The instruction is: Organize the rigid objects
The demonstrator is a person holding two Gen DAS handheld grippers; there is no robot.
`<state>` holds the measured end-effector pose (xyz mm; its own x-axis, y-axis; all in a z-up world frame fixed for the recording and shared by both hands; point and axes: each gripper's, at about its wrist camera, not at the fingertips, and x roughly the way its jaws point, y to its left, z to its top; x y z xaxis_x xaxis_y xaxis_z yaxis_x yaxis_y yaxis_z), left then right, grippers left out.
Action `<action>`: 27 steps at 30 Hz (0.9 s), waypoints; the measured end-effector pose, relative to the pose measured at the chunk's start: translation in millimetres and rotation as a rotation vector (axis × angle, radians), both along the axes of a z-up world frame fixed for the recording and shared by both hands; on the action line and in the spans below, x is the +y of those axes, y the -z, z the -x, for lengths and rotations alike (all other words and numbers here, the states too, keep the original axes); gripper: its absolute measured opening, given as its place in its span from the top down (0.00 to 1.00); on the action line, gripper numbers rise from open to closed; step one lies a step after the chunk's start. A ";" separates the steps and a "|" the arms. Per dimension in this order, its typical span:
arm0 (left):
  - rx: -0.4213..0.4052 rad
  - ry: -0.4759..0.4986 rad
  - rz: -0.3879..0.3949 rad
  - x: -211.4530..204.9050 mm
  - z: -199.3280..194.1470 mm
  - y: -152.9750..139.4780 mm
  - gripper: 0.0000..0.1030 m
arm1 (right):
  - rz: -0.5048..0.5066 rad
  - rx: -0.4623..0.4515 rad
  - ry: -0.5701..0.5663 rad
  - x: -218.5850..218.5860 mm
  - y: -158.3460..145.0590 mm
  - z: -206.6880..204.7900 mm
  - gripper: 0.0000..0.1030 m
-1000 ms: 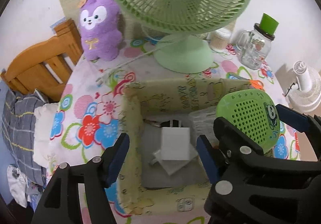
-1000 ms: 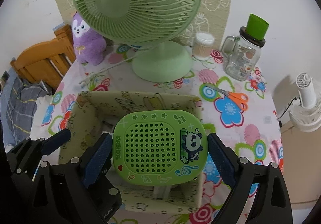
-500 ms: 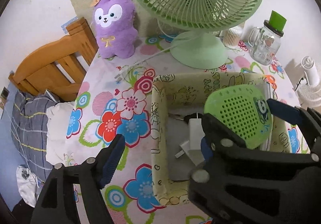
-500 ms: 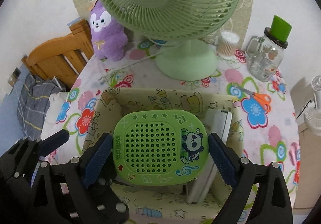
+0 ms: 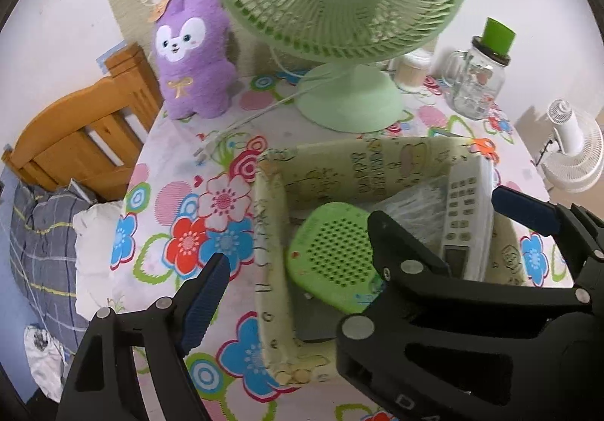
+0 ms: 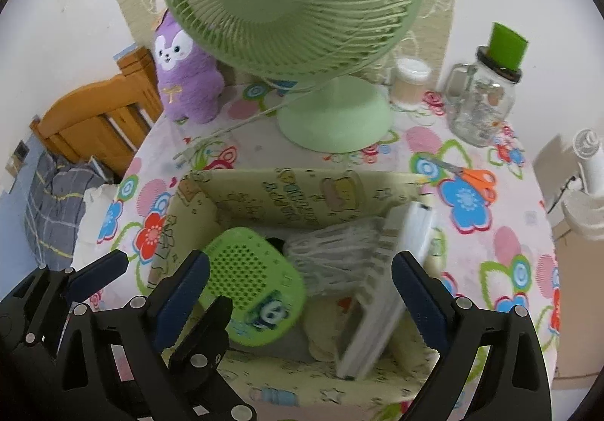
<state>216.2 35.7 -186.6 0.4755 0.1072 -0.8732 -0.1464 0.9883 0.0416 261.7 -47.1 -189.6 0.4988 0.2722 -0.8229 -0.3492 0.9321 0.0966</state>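
Green speaker lies loose in the storage box — both claws spread and holding nothing.

Left to right: the left claw (image 6: 100, 279) hangs open just outside the box's left wall, with nothing between its pads, seemingly placed there to steady the soft side. The green panda speaker (image 6: 251, 279) lies tilted in the left part of the fabric storage box (image 6: 279, 190), face up. It leans there probably because clutter beneath keeps it from lying flat. Beside it sits a clear plastic bundle (image 6: 336, 251), then a white remote (image 6: 381, 289) propped on edge against the right wall — a way to save floor space. The right claw (image 6: 300, 292) stands wide open above the box, touching neither object. Orange scissors (image 6: 472, 175) lie out on the flowered worktop (image 6: 509, 232) and are, I judge, a likely next pick.
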 end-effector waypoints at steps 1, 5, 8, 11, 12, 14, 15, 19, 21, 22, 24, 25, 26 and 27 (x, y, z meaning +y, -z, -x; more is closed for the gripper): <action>-0.002 0.008 0.003 -2.8 -0.4 -0.8 0.17 | 0.003 -0.006 0.011 -5.0 -1.9 0.8 0.04; -0.012 0.040 0.005 -16.4 -2.5 -3.1 0.17 | 0.006 -0.007 0.053 -20.4 -4.0 1.5 0.04; -0.010 0.059 0.006 -23.6 -4.9 -2.2 0.17 | 0.008 -0.001 0.081 -30.3 -2.4 1.2 0.04; -0.004 0.072 0.002 -29.3 -7.0 0.0 0.17 | 0.001 0.017 0.092 -36.0 2.7 -0.9 0.09; -0.002 0.072 -0.001 -30.1 -7.3 0.5 0.17 | 0.000 0.024 0.092 -36.5 5.0 -1.9 0.18; 0.005 0.072 -0.006 -30.6 -7.4 2.3 0.17 | 0.003 0.051 0.099 -35.1 11.4 -5.6 0.26; 0.006 0.070 -0.006 -29.7 -7.4 3.0 0.17 | 0.015 0.032 0.097 -32.5 10.3 -5.0 0.29; 0.015 0.047 -0.013 -23.1 -6.5 5.8 0.17 | -0.012 0.073 0.055 -21.8 14.0 -7.9 0.57; 0.012 0.033 -0.009 -18.3 -4.6 5.3 0.17 | -0.034 0.085 0.033 -16.7 14.6 -7.2 0.63; 0.014 0.023 -0.003 -15.0 -3.1 5.2 0.17 | -0.044 0.089 0.025 -13.7 14.7 -6.5 0.63; 0.011 0.010 0.008 -9.7 -0.3 3.4 0.17 | -0.065 0.094 -0.003 -7.4 13.6 -4.4 0.63; 0.010 0.004 0.009 -7.4 1.3 2.2 0.17 | -0.071 0.094 -0.020 -3.1 12.3 -3.0 0.63; 0.008 -0.003 0.006 -5.4 3.3 1.0 0.17 | -0.072 0.092 -0.030 -0.3 11.2 -2.0 0.63; 0.006 -0.008 0.005 -3.7 5.0 -0.4 0.17 | -0.071 0.087 -0.039 2.9 9.2 -0.3 0.63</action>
<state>211.3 32.0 -186.2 0.4696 0.1070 -0.8764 -0.1542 0.9873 0.0380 262.1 -44.3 -198.7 0.4143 0.3495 -0.8404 -0.3728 0.9075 0.1936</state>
